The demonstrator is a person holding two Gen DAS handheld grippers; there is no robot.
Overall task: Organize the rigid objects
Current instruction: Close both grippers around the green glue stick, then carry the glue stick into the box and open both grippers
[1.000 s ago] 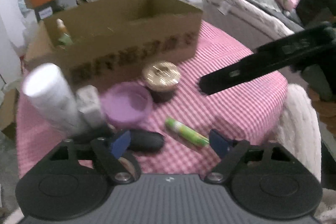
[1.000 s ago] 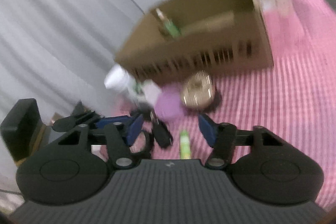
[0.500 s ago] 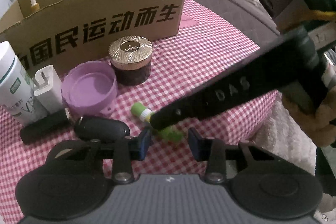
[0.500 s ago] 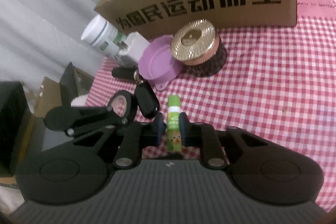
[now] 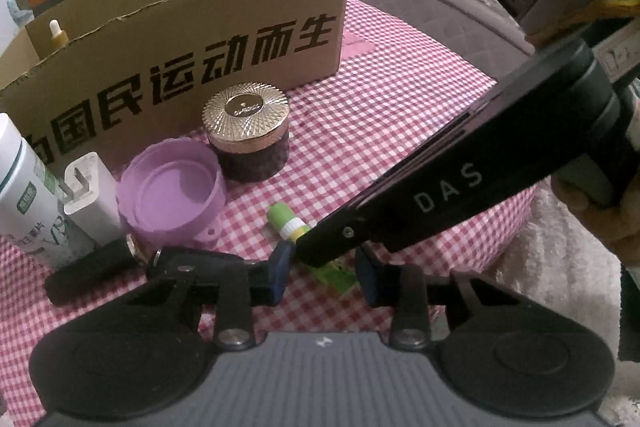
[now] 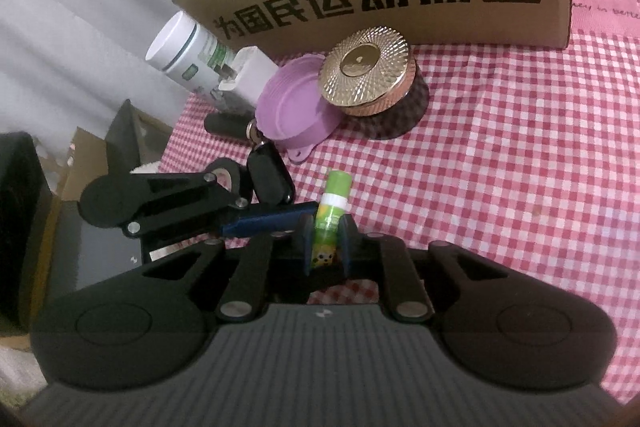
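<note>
- The right tongs (image 6: 325, 242) pinch a green glue stick (image 6: 329, 215) at its lower half; both blue pads press its label, and its green cap end points away toward the other items.
- The glue stick lies on the pink-and-white checked cloth of the desk (image 6: 520, 155), just in front of a black key fob (image 6: 269, 174).
- The left tongs (image 5: 322, 277) are closing — the glue stick (image 5: 289, 221) lies between the blue fingers (image 5: 277, 277), yet neither pad presses it, and a gap shows on each side.
- From the left wrist view the right tongs' black arm crosses over the middle of the stick, so only its green cap end and part of its lower end show.
- A hand (image 5: 600, 211) holds the right tool at the far right edge of that view.
- Behind the stick stand a purple lid (image 5: 170, 193) lying open side up, and, touching it, a dark jar with a gold patterned lid (image 5: 248, 139).
- A white charger plug (image 5: 90, 195) stands beside the purple lid, with a white bottle with green print (image 5: 24, 195) next to it.
- A black cylinder (image 5: 86, 273) lies near the plug's foot.
- A cardboard box (image 5: 192, 39) with black printed characters stands open behind them all — a small dropper bottle (image 5: 56, 35) shows inside at its left end.
</note>
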